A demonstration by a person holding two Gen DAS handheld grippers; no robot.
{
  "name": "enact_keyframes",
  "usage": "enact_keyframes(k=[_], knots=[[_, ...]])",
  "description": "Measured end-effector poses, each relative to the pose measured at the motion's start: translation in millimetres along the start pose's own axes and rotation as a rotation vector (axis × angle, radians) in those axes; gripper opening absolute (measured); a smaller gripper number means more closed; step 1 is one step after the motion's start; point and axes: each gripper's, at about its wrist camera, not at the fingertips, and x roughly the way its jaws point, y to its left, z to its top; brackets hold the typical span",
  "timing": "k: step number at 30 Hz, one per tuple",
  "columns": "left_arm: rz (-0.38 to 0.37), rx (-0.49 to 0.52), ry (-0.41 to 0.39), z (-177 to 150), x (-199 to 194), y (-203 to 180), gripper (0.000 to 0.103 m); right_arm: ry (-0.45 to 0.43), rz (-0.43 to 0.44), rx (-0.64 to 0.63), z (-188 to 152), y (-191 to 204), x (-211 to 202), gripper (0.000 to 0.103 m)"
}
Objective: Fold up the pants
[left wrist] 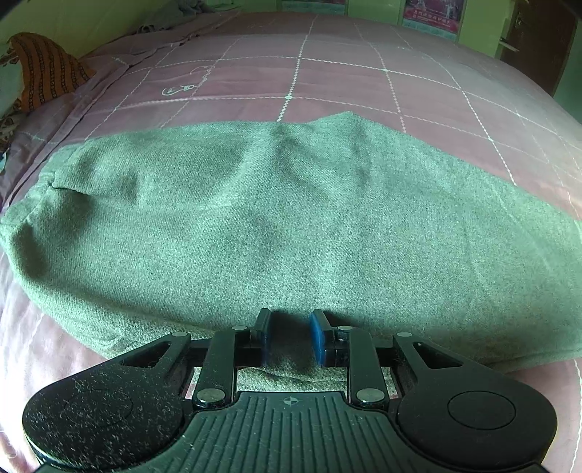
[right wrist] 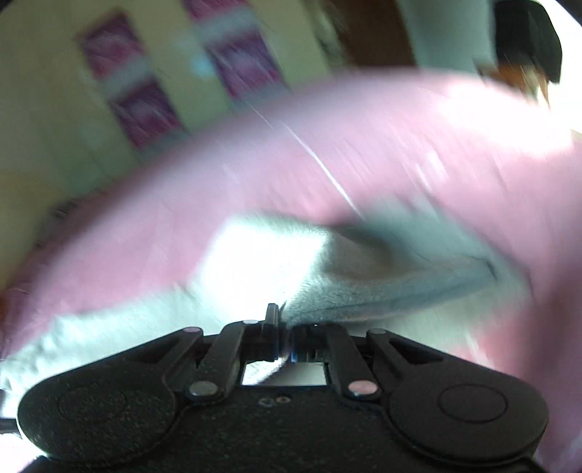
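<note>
The green pants (left wrist: 276,225) lie folded lengthwise across the pink checked bed sheet (left wrist: 327,80) in the left wrist view. My left gripper (left wrist: 291,336) is open at the near edge of the pants, with fabric lying between its blue pads (left wrist: 317,338). In the blurred right wrist view, my right gripper (right wrist: 285,340) is shut on an edge of the pants (right wrist: 382,283), which looks pale green there and stretches away to the right over the sheet.
An orange patterned cloth (left wrist: 43,69) lies at the bed's far left edge. Green walls with posters (left wrist: 433,11) and a dark door (left wrist: 534,40) stand beyond the bed. The right wrist view is motion-blurred.
</note>
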Motion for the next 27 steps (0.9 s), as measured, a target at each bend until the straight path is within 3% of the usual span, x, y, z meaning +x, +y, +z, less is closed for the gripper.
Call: enact_keyframes(k=[2,3,6,15,19,22,27], knots=[[0.0,-0.006,0.002,1,1,1,0.024,0.05,0.01,0.045,-10,-12,4,0.01],[0.001,-0.008,0.002,1,1,1,0.024,0.039,0.02,0.074,-11,-15,-1,0.02],[0.009,-0.004,-0.003,0,1,-1,0.025,-0.007,0.05,0.204,-5,-33,-13,0.026],[0.014,-0.009,0.0,0,-1,-1,0.026,-0.047,0.102,0.604,2,-88,-2,0.028],[0.023,0.001,-0.007,-1,-1,-3,0.026,0.068,0.174,0.518,-5,-71,8,0.029],[0.02,-0.004,-0.006,-1,-2,-1,0.026,0.003,0.097,0.528,-3,-75,-11,0.037],[0.016,-0.009,-0.007,-1,-1,0,0.027,-0.066,-0.029,0.505,6,-89,-28,0.035]])
